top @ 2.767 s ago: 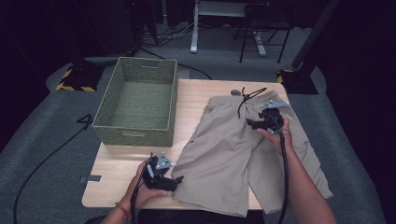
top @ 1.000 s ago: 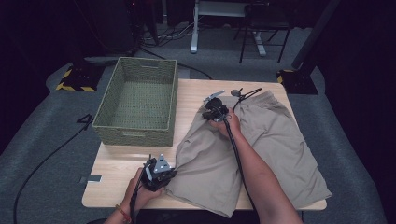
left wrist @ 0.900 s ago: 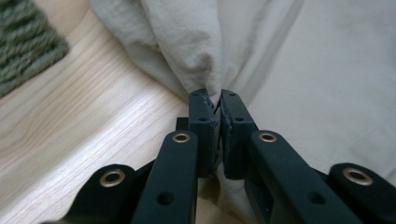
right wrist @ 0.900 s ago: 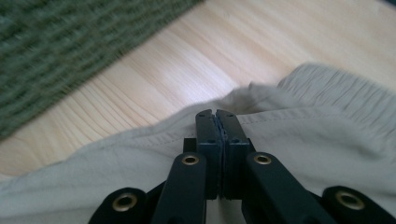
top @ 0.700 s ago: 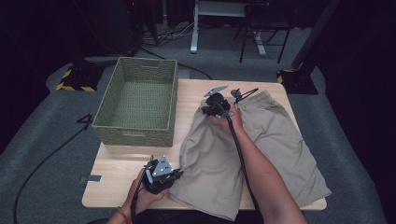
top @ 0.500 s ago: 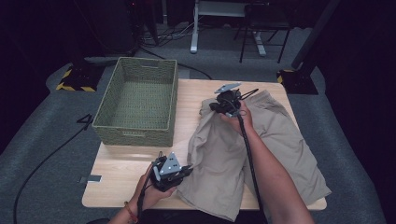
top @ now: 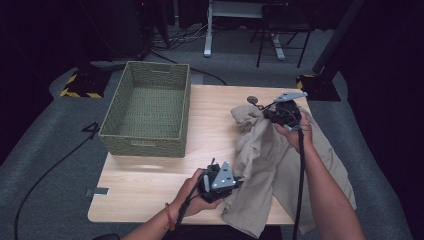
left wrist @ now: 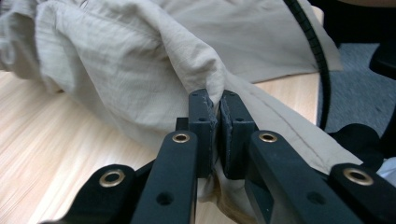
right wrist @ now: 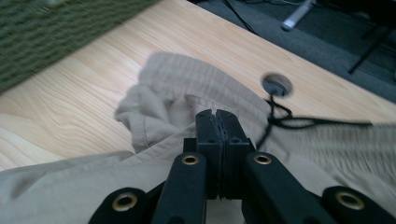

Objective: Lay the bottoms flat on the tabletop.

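Note:
A pair of beige shorts [top: 280, 165] lies bunched on the right half of the wooden table [top: 210, 125], its left side lifted and folding over to the right. My left gripper [top: 227, 182] near the front edge is shut on a leg hem of the shorts [left wrist: 140, 79], cloth pinched between its pads. At the waistband, my right gripper [top: 280, 114] is shut on the shorts [right wrist: 177, 102], beside a black drawstring [right wrist: 289, 121]. Both grippers hold the cloth a little above the table.
A green woven basket [top: 150, 107] stands on the table's left half, hollow and open at the top. A round cable hole [right wrist: 276, 85] sits in the tabletop by the waistband. Bare wood [top: 145, 180] lies between the basket and the front edge. Dark floor surrounds the table.
Both grippers have carried the shorts' left side up and to the right. The right gripper went from the table's middle toward its far right; the left one slid right along the front edge.

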Demonstrator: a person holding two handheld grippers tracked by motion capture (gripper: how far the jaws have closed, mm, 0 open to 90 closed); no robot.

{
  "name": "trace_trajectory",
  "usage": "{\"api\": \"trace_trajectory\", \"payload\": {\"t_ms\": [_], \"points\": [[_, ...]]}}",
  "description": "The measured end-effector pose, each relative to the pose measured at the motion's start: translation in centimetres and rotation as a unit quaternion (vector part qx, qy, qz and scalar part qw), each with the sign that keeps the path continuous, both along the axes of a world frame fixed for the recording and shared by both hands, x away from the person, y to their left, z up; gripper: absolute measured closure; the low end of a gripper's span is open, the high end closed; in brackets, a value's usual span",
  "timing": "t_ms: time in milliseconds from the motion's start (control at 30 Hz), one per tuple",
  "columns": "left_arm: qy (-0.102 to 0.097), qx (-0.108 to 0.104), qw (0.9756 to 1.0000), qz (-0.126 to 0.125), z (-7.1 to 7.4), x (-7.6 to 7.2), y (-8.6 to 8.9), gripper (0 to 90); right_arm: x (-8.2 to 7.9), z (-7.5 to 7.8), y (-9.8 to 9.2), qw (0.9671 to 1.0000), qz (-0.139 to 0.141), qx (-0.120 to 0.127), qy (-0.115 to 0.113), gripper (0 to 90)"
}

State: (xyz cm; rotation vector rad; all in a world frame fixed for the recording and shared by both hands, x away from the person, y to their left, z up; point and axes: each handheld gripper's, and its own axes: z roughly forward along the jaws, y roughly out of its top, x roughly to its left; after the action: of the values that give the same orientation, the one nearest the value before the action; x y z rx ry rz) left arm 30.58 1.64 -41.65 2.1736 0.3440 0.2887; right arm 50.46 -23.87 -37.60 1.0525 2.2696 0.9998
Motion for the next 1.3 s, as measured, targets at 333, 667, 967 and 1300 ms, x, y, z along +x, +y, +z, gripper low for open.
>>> {"api": "trace_trajectory", "payload": {"t_ms": [333, 667, 967, 1300], "points": [[0.051, 0.083, 0.9945, -0.038, -5.7, 1.9, -5.7, 84.2, 0.1, -5.5, -6.3, 0.9967, -0.058, -0.019, 0.054, 89.1], [0.05, 0.094, 0.994, -0.027, -7.8, 2.5, -5.7, 83.5, 0.5, -10.5, -8.5, 0.9915, -0.079, -0.037, 0.097, 89.2], [0.063, 0.093, 0.9929, 0.041, -7.7, 3.8, 1.9, 84.6, 0.5, -10.7, -4.8, 0.9936, -0.054, -0.033, 0.093, 89.2], [0.074, 0.098, 0.9869, 0.104, -7.5, 3.5, 9.8, 84.8, 1.4, -10.7, 4.1, 0.9945, -0.006, -0.038, 0.098, 89.2]]}}
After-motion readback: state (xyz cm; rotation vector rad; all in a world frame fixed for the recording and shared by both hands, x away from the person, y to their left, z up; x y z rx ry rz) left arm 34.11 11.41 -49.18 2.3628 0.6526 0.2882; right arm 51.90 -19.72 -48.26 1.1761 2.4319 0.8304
